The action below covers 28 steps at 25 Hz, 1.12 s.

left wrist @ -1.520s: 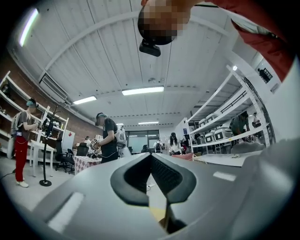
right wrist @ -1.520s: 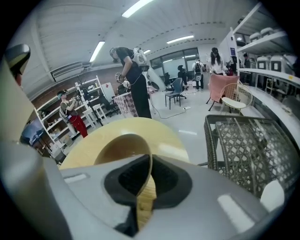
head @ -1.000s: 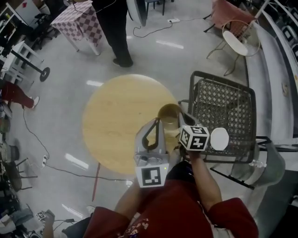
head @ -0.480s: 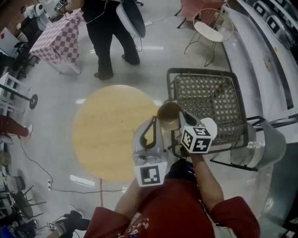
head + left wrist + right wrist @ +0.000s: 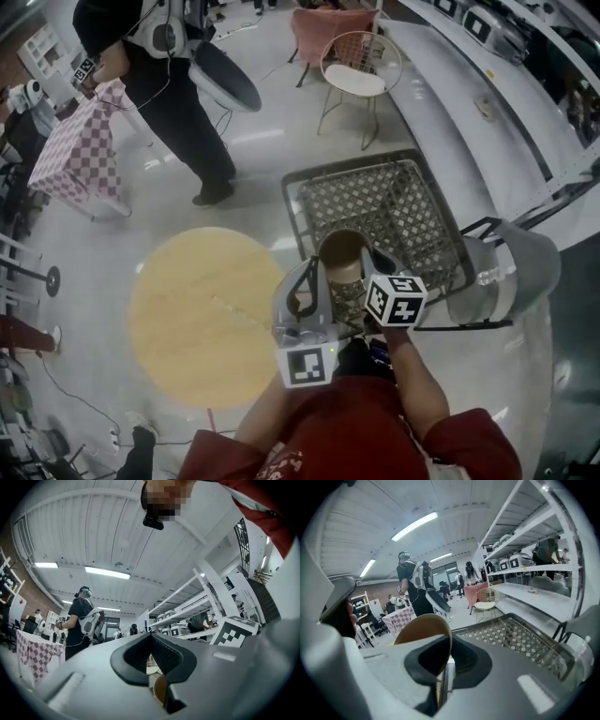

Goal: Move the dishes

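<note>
- Right tongs [image 5: 445,667] are pinched on the rim of the tan bowl [image 5: 342,253]. It hangs over the near-left corner of the wire mesh basket [image 5: 412,202], right of the round wooden surface [image 5: 197,319].
- Left tongs [image 5: 152,644] are closed on nothing, just left of the bowl.
- Imo: hold it level, clear the basket rim, and set it flat before letting go.
</note>
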Motion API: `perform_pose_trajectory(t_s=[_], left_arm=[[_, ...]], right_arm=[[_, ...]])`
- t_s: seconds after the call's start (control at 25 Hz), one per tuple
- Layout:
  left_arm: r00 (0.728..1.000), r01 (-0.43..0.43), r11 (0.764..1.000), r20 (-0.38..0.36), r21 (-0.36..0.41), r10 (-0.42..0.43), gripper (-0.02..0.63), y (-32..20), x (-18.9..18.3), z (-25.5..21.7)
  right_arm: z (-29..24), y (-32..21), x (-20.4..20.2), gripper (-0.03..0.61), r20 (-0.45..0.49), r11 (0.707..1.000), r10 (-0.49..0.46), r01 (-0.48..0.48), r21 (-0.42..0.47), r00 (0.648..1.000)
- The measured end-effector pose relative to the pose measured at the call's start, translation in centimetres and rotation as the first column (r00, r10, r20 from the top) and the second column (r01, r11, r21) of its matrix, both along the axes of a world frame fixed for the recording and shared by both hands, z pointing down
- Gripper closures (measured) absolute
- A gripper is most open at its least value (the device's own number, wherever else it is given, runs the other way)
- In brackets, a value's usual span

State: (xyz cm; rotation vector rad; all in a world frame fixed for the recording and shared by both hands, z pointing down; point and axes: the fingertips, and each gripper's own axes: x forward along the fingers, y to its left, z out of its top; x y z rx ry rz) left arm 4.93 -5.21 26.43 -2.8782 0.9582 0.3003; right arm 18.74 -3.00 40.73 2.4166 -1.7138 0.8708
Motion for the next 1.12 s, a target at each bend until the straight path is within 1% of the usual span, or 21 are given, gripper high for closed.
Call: perform_pose_trajectory(t_s=[0.16, 0.36, 0.48, 0.56, 0.6, 0.68, 0.76, 0.92, 1.12], left_arm=[[0.997, -0.073, 0.997, -0.017, 0.012, 0.073, 0.607, 1.3, 3.1, -0.3], [0.987, -0.155, 0.988, -0.039, 0.008, 0.155, 0.607, 2.9, 6.2, -0.6], [0.980, -0.197, 0.980, -0.022, 0.008, 0.197, 0.606, 4.0, 8.1, -0.2], [0.975, -0.224, 0.974, 0.004, 0.037, 0.224, 0.607, 4.9, 9.7, 0.0], [0.972, -0.235, 0.971, 0.006, 0.046, 0.235, 0.607, 5.2, 10.5, -0.1], [0.968, -0.248, 0.968, -0.019, 0.025, 0.249, 0.606, 5.7, 11.9, -0.1], [0.964, -0.263, 0.965, -0.030, 0.013, 0.263, 0.606, 6.2, 12.8, 0.0], [0.955, -0.298, 0.955, -0.008, 0.006, 0.298, 0.606, 7.5, 15.1, 0.6], [0.947, -0.321, 0.947, 0.000, -0.009, 0.321, 0.607, 9.1, 17.9, 1.4]], right_arm=[[-0.4, 2.6, 3.1, 0.563, -0.008, 0.997, 0.081, -0.081, 0.010, 0.997], [-0.8, 5.6, 6.1, 0.563, -0.013, 0.985, 0.173, -0.173, 0.010, 0.985], [-0.7, 7.4, 7.7, 0.563, -0.011, 0.976, 0.216, -0.216, 0.009, 0.976], [-0.7, 8.7, 9.2, 0.563, -0.012, 0.971, 0.240, -0.240, 0.011, 0.971], [-0.8, 9.2, 10.1, 0.563, -0.014, 0.967, 0.253, -0.252, 0.016, 0.967], [-1.0, 10.1, 11.5, 0.563, -0.017, 0.961, 0.277, -0.276, 0.021, 0.961], [-0.9, 11.1, 12.4, 0.563, -0.015, 0.954, 0.299, -0.299, 0.017, 0.954], [-0.4, 13.1, 14.3, 0.563, -0.011, 0.944, 0.329, -0.329, -0.001, 0.944], [0.8, 15.0, 16.6, 0.563, 0.002, 0.935, 0.354, -0.354, -0.019, 0.935]])
